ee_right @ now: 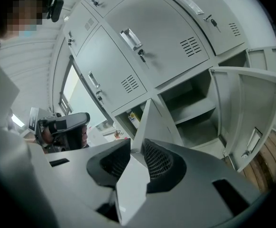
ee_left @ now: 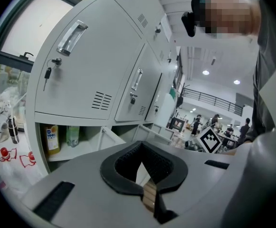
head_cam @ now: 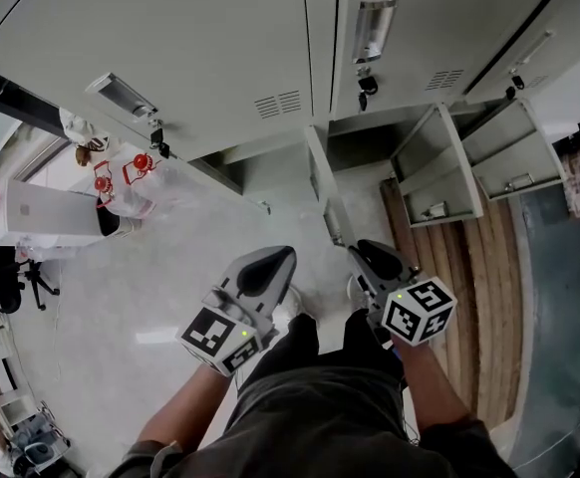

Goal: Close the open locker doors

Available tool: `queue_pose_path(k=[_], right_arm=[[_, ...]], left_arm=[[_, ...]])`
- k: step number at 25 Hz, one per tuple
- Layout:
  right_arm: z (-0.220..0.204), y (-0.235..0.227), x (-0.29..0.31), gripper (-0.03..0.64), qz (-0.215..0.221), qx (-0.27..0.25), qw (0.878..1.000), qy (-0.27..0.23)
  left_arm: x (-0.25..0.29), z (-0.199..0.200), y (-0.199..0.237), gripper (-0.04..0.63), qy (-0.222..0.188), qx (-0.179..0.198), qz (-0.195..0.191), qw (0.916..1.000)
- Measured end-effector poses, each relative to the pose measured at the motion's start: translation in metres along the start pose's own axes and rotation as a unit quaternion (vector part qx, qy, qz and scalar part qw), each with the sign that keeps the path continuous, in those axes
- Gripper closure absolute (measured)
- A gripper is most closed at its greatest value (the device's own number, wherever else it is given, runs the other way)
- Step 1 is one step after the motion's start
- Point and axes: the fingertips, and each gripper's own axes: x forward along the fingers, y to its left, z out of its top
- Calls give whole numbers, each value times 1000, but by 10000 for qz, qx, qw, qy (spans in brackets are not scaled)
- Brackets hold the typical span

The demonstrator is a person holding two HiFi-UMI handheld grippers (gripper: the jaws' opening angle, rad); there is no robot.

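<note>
Hand-held grippers (head_cam: 288, 255) (head_cam: 358, 249) – two, open doors (head_cam: 322, 182) (head_cam: 437, 167) (head_cam: 509, 152) – three (one gripped)

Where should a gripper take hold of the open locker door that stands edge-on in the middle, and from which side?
Its free upright edge, from straight in front: the door points edge-on at the person, a thin flat sheet that fits between jaws. The right gripper has it there.

Pale grey locker door (ee_right: 150, 127)
</note>
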Motion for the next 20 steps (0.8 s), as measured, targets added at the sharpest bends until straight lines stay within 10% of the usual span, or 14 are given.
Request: queue_pose_path(k=[20], right_arm=[[-12,46,35,546,192,-7,9994,281]], left_arm=[[-56,1,43,594,-292,-235,398,9985]])
